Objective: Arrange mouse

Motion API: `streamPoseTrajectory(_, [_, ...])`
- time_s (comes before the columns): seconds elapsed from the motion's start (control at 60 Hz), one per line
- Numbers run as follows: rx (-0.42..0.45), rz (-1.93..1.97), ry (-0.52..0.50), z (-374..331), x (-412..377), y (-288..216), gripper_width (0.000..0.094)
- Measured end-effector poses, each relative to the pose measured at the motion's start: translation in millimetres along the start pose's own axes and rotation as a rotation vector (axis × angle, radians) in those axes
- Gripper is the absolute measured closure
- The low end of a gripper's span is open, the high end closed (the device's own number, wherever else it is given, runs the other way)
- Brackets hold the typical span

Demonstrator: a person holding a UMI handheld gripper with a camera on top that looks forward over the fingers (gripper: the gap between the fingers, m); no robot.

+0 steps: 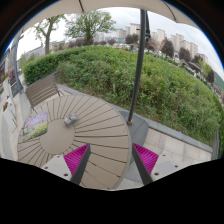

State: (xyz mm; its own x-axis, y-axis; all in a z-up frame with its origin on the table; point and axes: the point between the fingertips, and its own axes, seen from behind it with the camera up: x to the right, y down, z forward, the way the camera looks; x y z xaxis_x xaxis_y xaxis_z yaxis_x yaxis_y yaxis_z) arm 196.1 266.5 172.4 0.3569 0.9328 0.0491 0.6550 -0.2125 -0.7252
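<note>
Gripper (112,160): released, fingers spread wide with nothing between them; magenta pads (76,157) face inward.
Table (100,125): round, of slatted wood, below and just ahead of the fingers.
Mouse (70,120): small, grey, resting on the table beyond the left finger, well apart from it.
Mat (37,125): patterned, on the table left of the mouse.
Pole (138,65): dark, upright, beyond the table.
Hedge (130,75): green, behind the pole.
Buildings (160,38): far off, under a pale sky.

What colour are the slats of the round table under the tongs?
Pale weathered brown wood on the round slatted table, gripper view; open tongs above it.
</note>
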Motion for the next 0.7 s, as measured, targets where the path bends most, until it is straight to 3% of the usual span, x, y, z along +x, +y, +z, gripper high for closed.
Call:
streamPoseTrajectory(0.367, [-0.008, -0.133, -0.165, 42, -140, 12, 0.008])
streamPoseTrajectory(0.7, [0.096, -0.139, -0.216, 117, -232, 6, 0.0082])
